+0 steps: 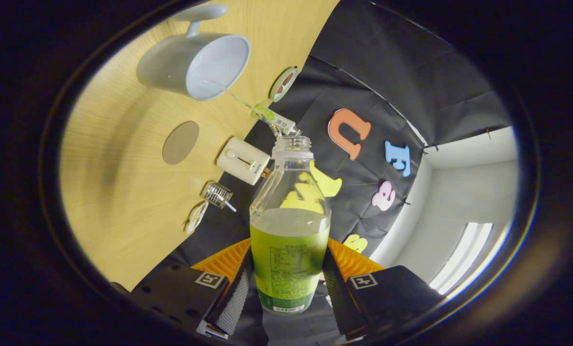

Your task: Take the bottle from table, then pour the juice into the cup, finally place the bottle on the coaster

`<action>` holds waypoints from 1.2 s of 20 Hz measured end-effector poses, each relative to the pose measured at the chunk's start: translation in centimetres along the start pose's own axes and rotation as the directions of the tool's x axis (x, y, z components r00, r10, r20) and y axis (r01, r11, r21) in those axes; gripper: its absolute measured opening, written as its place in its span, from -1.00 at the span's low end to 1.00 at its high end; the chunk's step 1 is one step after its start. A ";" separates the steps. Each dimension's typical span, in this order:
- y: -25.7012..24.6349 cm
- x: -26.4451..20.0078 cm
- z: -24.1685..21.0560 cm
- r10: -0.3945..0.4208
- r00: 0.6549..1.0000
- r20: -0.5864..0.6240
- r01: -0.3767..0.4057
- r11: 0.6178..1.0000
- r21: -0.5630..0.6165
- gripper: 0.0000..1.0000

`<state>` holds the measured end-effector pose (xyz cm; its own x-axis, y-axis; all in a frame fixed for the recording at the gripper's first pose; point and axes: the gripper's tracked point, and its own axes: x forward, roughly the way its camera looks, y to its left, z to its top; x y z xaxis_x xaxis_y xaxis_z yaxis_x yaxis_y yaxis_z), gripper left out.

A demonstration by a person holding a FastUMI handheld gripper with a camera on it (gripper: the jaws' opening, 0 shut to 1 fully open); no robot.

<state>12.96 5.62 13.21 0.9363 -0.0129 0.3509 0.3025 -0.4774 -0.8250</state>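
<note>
Gripper: I see my gripper (pixel 286 283) clamped on the bottle, one finger pressing each side of its lower body.
Bottle: the clear plastic bottle with a green label (pixel 289 226) sits between the fingers, its open, capless mouth pointing away from me; the view is rolled, so the table stands on edge.
Juice: pale liquid fills roughly the lower half of the bottle.
Small items: just beyond the bottle's mouth I see a small green-and-white packet (pixel 273 118); beside the bottle's neck, a cream rounded box-shaped device (pixel 243 160); nearer me, a small clear ribbed piece (pixel 217 194).
Coaster: a flat round brown coaster (pixel 180 142) lies bare on the light wooden table (pixel 118 192), between the device and the cup.
Cup: the pale blue-grey ceramic mug (pixel 195 65) stands farthest off, well beyond the bottle's mouth.
Far edge: a small round disc (pixel 283 83) lies by the table edge.
</note>
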 end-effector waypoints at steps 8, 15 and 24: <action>-1.3 0.9 -1.0 -0.018 1.000 0.001 0.018 0.998 -0.053 0.59; -2.0 0.6 -1.5 -0.032 0.999 0.008 0.032 0.995 -0.091 0.59; -2.3 0.7 -1.8 -0.044 0.999 0.014 0.045 0.992 -0.117 0.59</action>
<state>12.63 5.07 16.16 0.9245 0.0203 0.3808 0.3219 -0.5768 -0.7508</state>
